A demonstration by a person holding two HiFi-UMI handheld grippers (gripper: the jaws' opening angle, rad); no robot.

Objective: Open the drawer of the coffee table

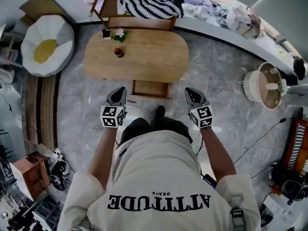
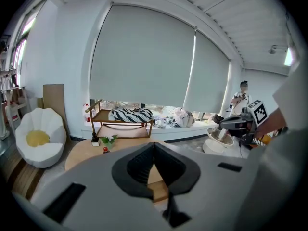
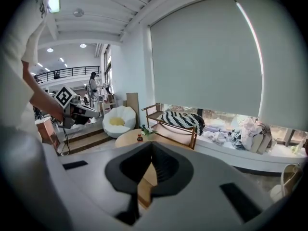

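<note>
Out in front of my chest, the left gripper [image 1: 118, 92] is pressed fully together, pad against pad, with nothing caught between. Its own view shows only a sliver of wood far behind the seam. The right gripper [image 1: 191, 93] is the same: jaws shut and empty, its marker cube [image 1: 203, 116] facing up at the head camera. Both point forward and a little downward, level with each other and well apart, one on either side of my shoe [image 1: 159, 112]. That looks to me like a neutral carry, not a reach, since neither tip is near any surface.

Below and between the two grippers in the head view, the drawer [image 1: 150, 88] stands out from the near long edge of the coffee table [image 1: 139, 59]. Its wooden rim is exposed on the side facing me, and I can see nothing inside it. From how far it juts out, I judge the opening done, which would explain why both tools are clear of it and closed.

A small red bottle [image 1: 119, 52] and a little flowering plant [image 1: 119, 33] sit on the tabletop near its far left end, away from the drawer side. Beyond the table is a wooden rack [image 1: 139, 22] with a striped blanket [image 1: 151, 3] draped over it, and a flower-shaped cushion seat [image 1: 47, 44] lies off to the left.
</note>
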